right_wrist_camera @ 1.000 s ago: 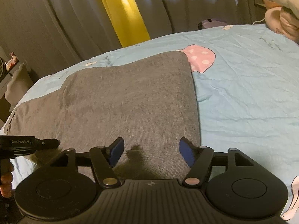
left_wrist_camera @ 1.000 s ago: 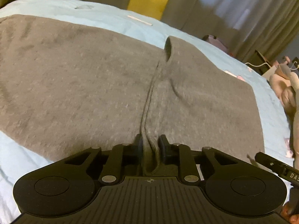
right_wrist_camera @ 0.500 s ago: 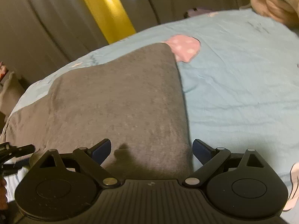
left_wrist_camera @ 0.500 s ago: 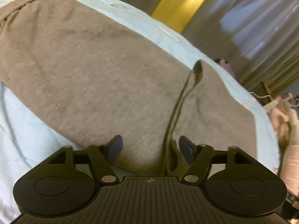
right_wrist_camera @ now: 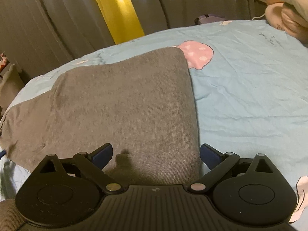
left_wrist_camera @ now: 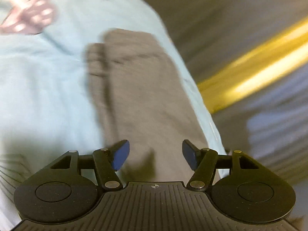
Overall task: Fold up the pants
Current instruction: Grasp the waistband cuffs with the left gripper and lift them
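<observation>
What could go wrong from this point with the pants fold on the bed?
1. Both the left gripper and right gripper have their jaws open with nothing held, so the gray pants could relax out of their fold.
2. The left wrist view is motion-blurred, so a regrasp there may miss the edge.
3. The pants lie on the soft blue bedsheet, so jaws closing low could pinch sheet along with cloth.

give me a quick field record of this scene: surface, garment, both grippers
surface: light blue bedsheet with a pink dotted patch
garment: grey pants, lying flat on the sheet
left hand-held gripper: open, empty, above the pants; view motion-blurred
right hand-held gripper: open, empty, at the near edge of the pants
background: curtains
</observation>
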### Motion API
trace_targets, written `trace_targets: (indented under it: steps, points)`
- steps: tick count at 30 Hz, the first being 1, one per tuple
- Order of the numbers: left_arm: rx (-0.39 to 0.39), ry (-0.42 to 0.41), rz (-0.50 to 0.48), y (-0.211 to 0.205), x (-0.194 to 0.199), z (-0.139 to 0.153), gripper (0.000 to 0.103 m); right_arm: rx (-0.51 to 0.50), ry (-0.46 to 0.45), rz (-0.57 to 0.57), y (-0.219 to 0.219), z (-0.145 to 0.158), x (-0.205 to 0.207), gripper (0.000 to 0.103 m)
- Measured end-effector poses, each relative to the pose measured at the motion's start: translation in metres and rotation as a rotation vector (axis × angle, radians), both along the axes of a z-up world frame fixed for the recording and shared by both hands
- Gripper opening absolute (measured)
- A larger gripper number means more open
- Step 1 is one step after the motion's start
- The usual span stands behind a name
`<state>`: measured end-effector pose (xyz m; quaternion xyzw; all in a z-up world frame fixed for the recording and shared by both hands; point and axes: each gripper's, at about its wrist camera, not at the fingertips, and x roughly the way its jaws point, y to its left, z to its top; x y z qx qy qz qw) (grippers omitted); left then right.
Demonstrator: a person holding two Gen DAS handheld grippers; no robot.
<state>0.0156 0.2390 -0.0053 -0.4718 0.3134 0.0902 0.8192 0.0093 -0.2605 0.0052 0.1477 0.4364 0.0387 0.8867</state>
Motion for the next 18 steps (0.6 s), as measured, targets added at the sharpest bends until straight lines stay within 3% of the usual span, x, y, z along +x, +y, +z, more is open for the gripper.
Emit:
trace_targets:
  steps: [2, 4, 7, 10, 13, 18]
  points:
    - [-0.058, 0.029, 0.036, 0.018, -0.005, -0.015, 0.068, 0.007, 0.014, -0.009, -0.001, -0.002, 0.002, 0.098]
    - [-0.141, 0.009, 0.041, 0.029, -0.007, -0.032, 0.064, 0.015, 0.026, -0.018, -0.002, -0.004, 0.003, 0.098]
    - [-0.205, -0.010, 0.069, 0.036, -0.006, -0.041, 0.061, 0.016, 0.032, -0.021, -0.002, -0.005, 0.003, 0.098]
    - [-0.200, -0.036, 0.087, 0.040, 0.003, -0.040, 0.061, 0.006, 0.036, -0.014, 0.000, -0.004, 0.004, 0.098]
    - [-0.131, -0.052, 0.092, 0.040, 0.018, -0.035, 0.060, -0.005, 0.039, -0.007, 0.002, -0.005, 0.004, 0.098]
    - [-0.116, -0.015, 0.126, 0.053, 0.043, -0.035, 0.052, -0.002, 0.041, -0.011, 0.001, -0.006, 0.003, 0.098]
